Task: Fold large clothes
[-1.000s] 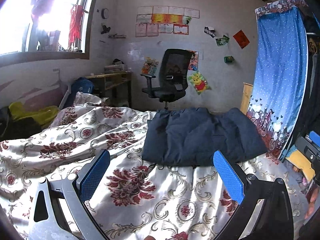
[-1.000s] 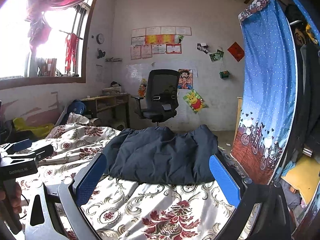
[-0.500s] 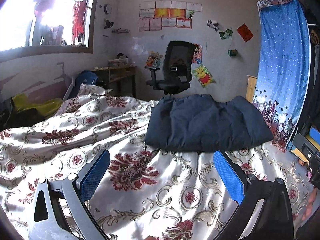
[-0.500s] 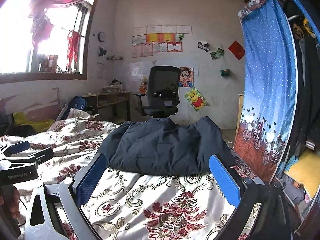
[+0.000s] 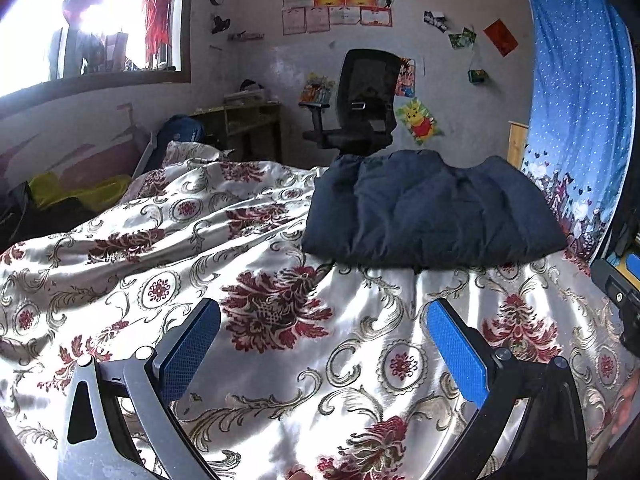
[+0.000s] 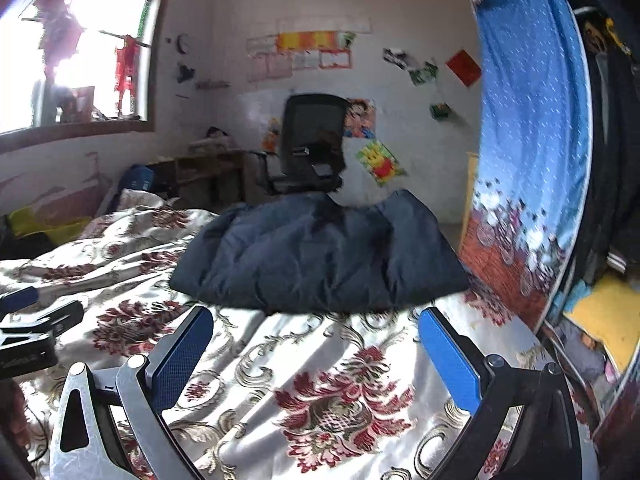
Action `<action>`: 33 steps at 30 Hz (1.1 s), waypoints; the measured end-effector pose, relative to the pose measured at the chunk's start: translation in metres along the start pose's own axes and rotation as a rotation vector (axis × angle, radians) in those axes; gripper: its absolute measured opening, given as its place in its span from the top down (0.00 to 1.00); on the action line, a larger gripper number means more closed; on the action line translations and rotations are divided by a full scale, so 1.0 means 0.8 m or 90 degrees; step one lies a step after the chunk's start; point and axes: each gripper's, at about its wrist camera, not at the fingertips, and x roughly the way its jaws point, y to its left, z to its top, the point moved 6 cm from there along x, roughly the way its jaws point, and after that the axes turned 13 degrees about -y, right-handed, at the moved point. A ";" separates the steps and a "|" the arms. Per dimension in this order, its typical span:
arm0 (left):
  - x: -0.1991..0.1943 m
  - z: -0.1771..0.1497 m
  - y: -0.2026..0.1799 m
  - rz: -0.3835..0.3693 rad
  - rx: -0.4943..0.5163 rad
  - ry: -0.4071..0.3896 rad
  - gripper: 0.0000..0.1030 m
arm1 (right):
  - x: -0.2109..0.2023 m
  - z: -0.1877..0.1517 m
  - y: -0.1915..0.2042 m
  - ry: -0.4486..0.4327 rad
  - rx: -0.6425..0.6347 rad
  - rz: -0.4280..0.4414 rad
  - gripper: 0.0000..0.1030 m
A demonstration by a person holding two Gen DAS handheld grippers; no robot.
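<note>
A bedroom with a pale far wall, its bed (image 5: 280, 360) covered by a shiny white bedspread patterned with dark red flowers and gold scrolls. On the far right part of the bed lies a dark navy padded jacket (image 5: 432, 212), folded into a wide, puffy block with its near edge resting flat on the bedspread and its far edge at the end of the bed. In the right wrist view the same jacket (image 6: 320, 256) sits centre, slightly blurred, so the seams and any sleeves are hard to make out.

The left tongs (image 5: 320, 356) hang over the bedspread near the jacket but well short of it, their blue pads spread wide with nothing between them. The right tongs (image 6: 316, 356) are likewise spread apart and empty, held above the bedspread just near of the jacket's near edge. At the left border of the right wrist view, the left tongs' body shows dark with a blue tip, and a bit of a hand (image 6: 16, 412) appears below it.

Behind the jacket stands a black office chair (image 5: 360, 108) against the far wall, which carries rows of papers and posters (image 5: 340, 4). To the chair's left is a low wooden desk (image 5: 248, 120) with clutter on top. A bright window (image 5: 92, 28) fills the upper left. A blue printed curtain (image 5: 576, 112) hangs at the right beside the bed.
</note>
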 end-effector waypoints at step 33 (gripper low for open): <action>0.001 -0.006 0.000 0.006 0.007 0.015 0.02 | 0.011 -0.018 -0.016 0.042 0.028 -0.014 0.00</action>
